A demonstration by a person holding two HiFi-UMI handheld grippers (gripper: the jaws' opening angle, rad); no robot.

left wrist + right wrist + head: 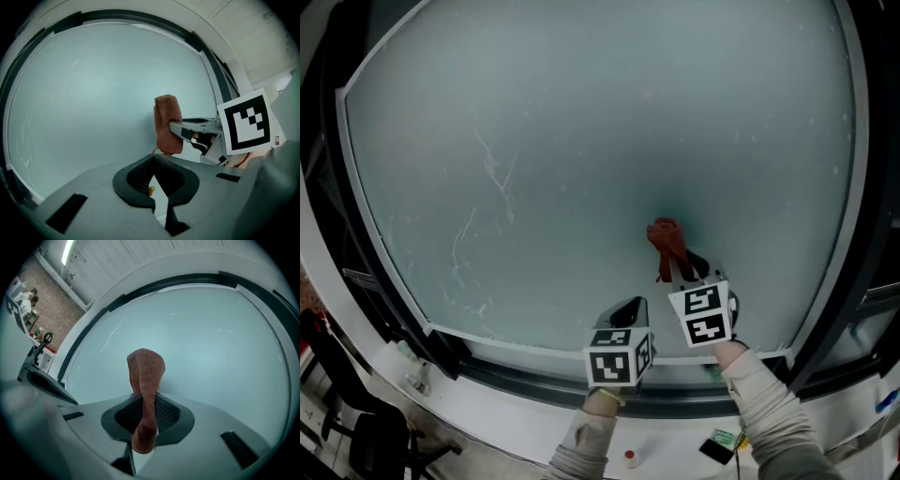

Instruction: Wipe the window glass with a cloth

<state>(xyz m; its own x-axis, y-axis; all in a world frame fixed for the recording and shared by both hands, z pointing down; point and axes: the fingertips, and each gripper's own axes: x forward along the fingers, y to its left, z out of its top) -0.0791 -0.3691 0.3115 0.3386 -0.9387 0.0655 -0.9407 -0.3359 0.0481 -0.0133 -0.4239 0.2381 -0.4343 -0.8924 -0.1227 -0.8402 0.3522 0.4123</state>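
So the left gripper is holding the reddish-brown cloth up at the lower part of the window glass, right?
Not the left: the right gripper holds the reddish-brown cloth, jaws shut on it, as the right gripper view shows. It is indeed at the lower part of the window glass.

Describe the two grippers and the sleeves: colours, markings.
Both the left gripper and right gripper have matte grey bodies with black textured jaw pads. Each carries a white cube with black square markers. The left sleeve and right sleeve are light grey with ribbed cuffs.
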